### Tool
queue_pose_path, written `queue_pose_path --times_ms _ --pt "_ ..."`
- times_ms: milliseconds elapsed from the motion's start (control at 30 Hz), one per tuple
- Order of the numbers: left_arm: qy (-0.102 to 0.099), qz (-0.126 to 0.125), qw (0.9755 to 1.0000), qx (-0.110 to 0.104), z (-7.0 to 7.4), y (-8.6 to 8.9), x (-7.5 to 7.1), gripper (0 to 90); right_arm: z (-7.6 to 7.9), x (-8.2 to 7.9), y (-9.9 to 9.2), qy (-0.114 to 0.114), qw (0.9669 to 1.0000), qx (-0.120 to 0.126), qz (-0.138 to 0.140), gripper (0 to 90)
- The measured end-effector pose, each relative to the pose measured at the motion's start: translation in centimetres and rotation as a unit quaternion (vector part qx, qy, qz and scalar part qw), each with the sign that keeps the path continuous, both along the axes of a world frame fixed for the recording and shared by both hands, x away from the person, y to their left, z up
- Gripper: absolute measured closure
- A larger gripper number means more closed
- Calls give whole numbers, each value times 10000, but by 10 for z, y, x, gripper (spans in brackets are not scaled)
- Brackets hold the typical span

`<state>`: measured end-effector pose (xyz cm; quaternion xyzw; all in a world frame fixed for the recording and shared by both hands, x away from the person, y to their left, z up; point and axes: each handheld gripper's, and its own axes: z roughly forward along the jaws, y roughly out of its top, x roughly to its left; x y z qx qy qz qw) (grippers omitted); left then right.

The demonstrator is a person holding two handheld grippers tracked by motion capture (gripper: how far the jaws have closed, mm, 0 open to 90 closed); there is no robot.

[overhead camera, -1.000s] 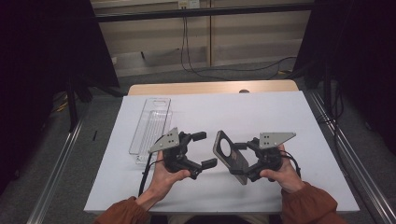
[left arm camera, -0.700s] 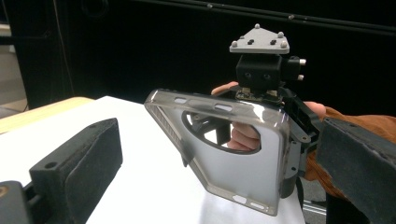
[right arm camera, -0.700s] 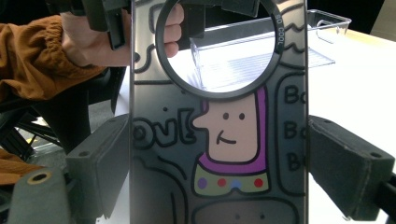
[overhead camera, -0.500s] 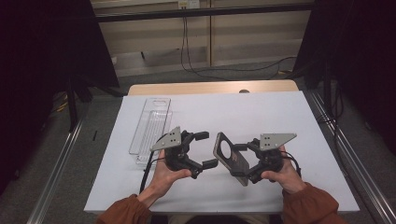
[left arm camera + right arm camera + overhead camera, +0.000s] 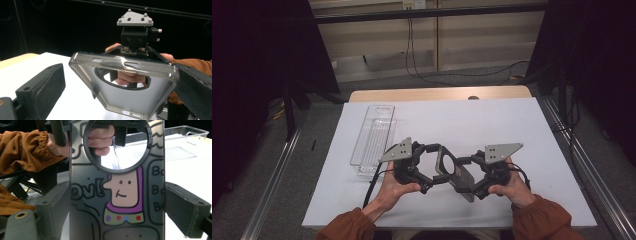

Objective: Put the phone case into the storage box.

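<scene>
White table (image 5: 492, 125): phone case (image 5: 453, 171) runs lengthwise between both grippers, ring hole far-left.

Both claws (image 5: 439, 172) level, facing inward

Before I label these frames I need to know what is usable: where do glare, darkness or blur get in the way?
High view: surroundings nearly black, white table evenly lit and sharp. Left gripper view: black background, soft highlights along the phone case rim, near jaw pad blurred. Right gripper view: case print crisp, table behind washed out bright.
</scene>
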<state>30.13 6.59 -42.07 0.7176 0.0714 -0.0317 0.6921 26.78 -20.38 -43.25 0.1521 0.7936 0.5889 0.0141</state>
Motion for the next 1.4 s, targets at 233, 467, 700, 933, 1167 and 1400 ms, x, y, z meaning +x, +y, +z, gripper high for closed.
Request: queue_pose_path --times_ms 233,467,700,933,1167,1400 --pt "3 -93 10000 -14 -1 -2 0 13 0 -1 4 15 9999 -10 151 122" --pt "-80 -226 9997 0 -1 -4 -3 35 -1 0 4 59 9998 55 176 122" --pt "-142 -310 9994 -28 0 -3 -3 62 0 0 3 64 9996 107 257 122" --pt "-143 -344 9993 -21 1 -2 -2 96 -1 0 3 12 9996 104 270 122" --pt "-148 -242 9996 5 0 -4 -3 109 0 1 2 -66 9998 -25 195 119" --pt "-172 -214 9996 103 -1 -5 -3 114 0 0 2 -99 9998 -104 144 114"
